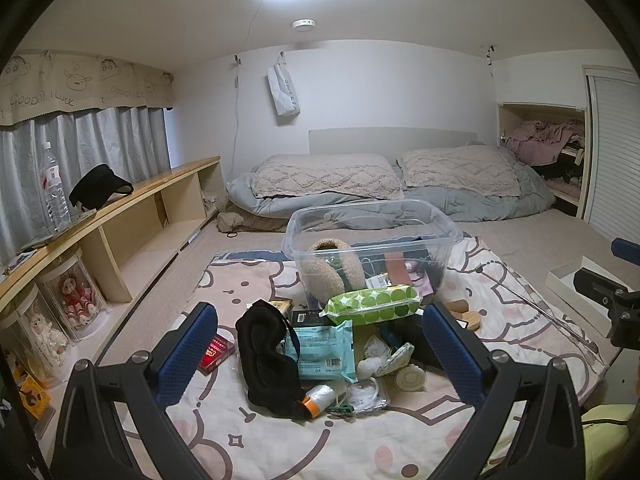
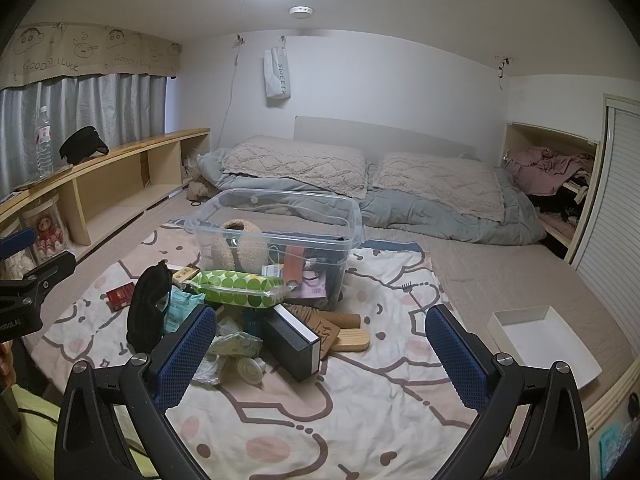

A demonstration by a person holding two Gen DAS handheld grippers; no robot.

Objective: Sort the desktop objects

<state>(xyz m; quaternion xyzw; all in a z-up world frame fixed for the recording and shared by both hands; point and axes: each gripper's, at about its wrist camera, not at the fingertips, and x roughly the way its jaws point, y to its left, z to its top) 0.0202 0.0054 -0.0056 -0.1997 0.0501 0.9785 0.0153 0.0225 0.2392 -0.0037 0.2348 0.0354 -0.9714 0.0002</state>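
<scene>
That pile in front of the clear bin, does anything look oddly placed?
Yes: the green-dotted wipes pack lies tilted atop the heap, leaning against the clear bin instead of inside it. Nothing looks spilled or broken.

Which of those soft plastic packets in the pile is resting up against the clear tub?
The green polka-dot packet: it leans on the front wall of the clear tub. The pale blue packet lies flat, nearer the grippers.

Clutter heaped on a blanket, a bin at its back

On the blanket (image 2: 360,420), the bin (image 2: 276,236) stands at 12 o'clock of the pile; the wipes pack (image 2: 240,286) lies just before it, the eye mask (image 2: 146,312) at 9 o'clock, the box (image 2: 294,340) at 3 o'clock. A tray (image 2: 548,340) lies well apart at 3 o'clock, pillows (image 2: 296,166) behind.
</scene>
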